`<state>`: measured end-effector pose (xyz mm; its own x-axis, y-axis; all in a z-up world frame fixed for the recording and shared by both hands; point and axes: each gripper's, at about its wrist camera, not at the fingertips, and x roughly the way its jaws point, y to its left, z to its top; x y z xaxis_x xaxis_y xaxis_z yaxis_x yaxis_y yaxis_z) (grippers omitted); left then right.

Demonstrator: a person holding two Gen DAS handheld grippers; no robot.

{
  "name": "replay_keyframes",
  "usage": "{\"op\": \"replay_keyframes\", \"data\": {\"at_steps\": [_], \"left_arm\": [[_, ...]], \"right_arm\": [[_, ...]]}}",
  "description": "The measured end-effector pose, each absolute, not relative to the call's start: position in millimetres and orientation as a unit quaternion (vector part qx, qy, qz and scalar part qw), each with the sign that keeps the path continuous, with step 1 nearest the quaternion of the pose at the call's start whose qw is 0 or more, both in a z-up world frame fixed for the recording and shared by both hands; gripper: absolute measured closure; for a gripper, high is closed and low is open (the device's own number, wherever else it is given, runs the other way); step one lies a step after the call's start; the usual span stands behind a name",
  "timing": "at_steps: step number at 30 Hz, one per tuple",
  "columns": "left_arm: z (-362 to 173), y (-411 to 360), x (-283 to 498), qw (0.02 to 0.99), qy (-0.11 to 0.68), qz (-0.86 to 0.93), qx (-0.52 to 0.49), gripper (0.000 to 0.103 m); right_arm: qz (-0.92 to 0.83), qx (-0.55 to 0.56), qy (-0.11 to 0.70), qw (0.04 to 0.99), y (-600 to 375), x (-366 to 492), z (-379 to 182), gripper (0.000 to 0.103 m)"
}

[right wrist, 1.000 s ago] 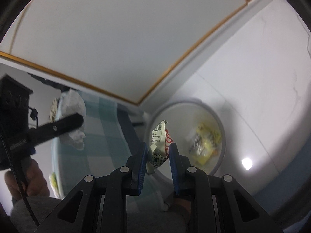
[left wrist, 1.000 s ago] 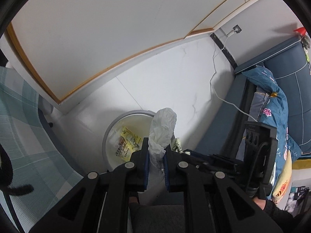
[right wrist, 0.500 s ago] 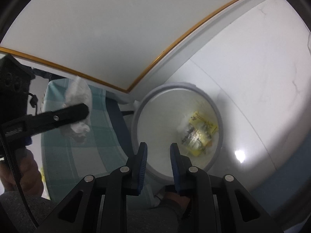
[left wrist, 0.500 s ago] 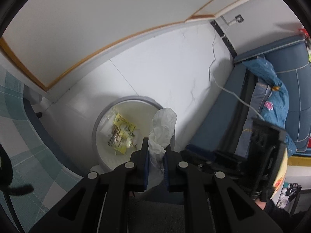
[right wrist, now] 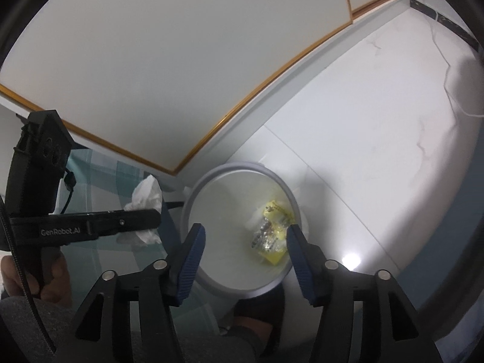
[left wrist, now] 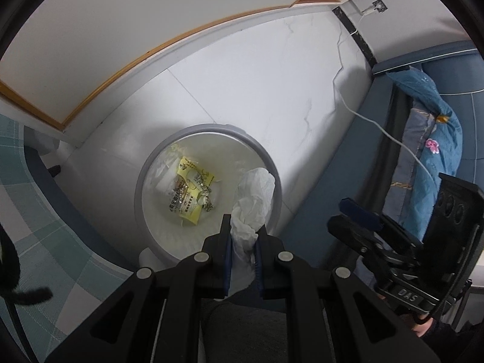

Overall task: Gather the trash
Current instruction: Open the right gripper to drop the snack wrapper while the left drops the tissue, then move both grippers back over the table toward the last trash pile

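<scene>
A round grey trash bin (left wrist: 208, 128) with a white liner stands on the white floor, with yellow snack wrappers (left wrist: 190, 190) lying inside. My left gripper (left wrist: 243, 233) is shut on a crumpled white tissue (left wrist: 252, 199), held over the bin's right rim. In the right wrist view the bin (right wrist: 242, 165) lies below my right gripper (right wrist: 245, 233). Its jaws are opening, with nothing between them and the wrappers (right wrist: 272, 233) far beneath. The left gripper (right wrist: 151, 216) and its tissue (right wrist: 146, 195) show at the left, beside the bin.
A green-and-white checked surface (left wrist: 30, 211) borders the bin on the left. Blue furniture with patterned bedding (left wrist: 435, 139) and a white cable (left wrist: 378, 127) lie to the right. A wood-trimmed wall (right wrist: 236, 112) runs behind the bin. A person's foot (right wrist: 257, 311) stands by the bin.
The right gripper let go of its snack wrapper and its jaws spread wide. The left gripper, still holding the tissue, came down closer over the bin.
</scene>
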<state>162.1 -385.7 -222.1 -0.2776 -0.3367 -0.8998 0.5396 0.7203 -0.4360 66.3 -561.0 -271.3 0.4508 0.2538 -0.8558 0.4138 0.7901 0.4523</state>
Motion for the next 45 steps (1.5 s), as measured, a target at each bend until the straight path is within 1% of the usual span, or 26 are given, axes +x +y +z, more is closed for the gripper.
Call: {"op": "replay_keyframes", "data": {"at_steps": [4, 6, 9, 12, 14, 16, 18, 23, 24, 25, 27, 28, 37, 39, 45], "left_arm": [[-229, -386, 161, 0.590, 0.720, -0.359, 0.072, 0.094], [-229, -388, 160, 0.589, 0.720, -0.358, 0.077, 0.093], [-230, -389, 158, 0.590, 0.720, -0.353, 0.090, 0.093], [-229, -389, 157, 0.591, 0.718, -0.353, 0.098, 0.092], [-230, -387, 158, 0.592, 0.720, -0.350, 0.095, 0.086], [-229, -386, 160, 0.595, 0.719, -0.348, 0.092, 0.069], [-228, -386, 160, 0.595, 0.717, -0.350, 0.091, 0.064], [-228, -386, 157, 0.596, 0.718, -0.348, 0.093, 0.062], [-227, -386, 156, 0.597, 0.717, -0.347, 0.095, 0.056], [-226, -385, 156, 0.602, 0.714, -0.345, 0.097, 0.048], [-219, -383, 156, 0.615, 0.705, -0.340, 0.097, 0.040], [-215, -381, 157, 0.624, 0.700, -0.335, 0.097, 0.039], [-166, -346, 162, 0.713, 0.639, -0.279, 0.079, 0.036], [-149, -335, 162, 0.734, 0.619, -0.269, 0.069, 0.035], [-100, -290, 157, 0.788, 0.567, -0.238, 0.039, 0.034]], "right_arm": [[-0.058, 0.325, 0.527, 0.783, -563, 66, -274, 0.039], [-0.060, 0.327, 0.529, 0.781, -565, 66, -274, 0.033], [-0.061, 0.329, 0.530, 0.779, -566, 65, -274, 0.030], [-0.058, 0.338, 0.524, 0.780, -567, 63, -273, 0.029], [-0.060, 0.337, 0.524, 0.780, -567, 62, -272, 0.029], [-0.062, 0.338, 0.524, 0.780, -568, 61, -273, 0.029], [-0.065, 0.337, 0.523, 0.780, -568, 59, -272, 0.028], [-0.070, 0.338, 0.517, 0.783, -571, 56, -269, 0.026], [-0.071, 0.339, 0.516, 0.783, -571, 56, -268, 0.026], [-0.073, 0.339, 0.516, 0.783, -572, 55, -268, 0.026], [-0.076, 0.342, 0.513, 0.784, -574, 54, -266, 0.026], [-0.077, 0.343, 0.512, 0.784, -575, 53, -264, 0.026], [-0.081, 0.336, 0.490, 0.800, -574, 48, -233, 0.023], [-0.075, 0.336, 0.478, 0.808, -571, 47, -220, 0.021], [-0.051, 0.313, 0.433, 0.844, -550, 45, -169, 0.020]]}}
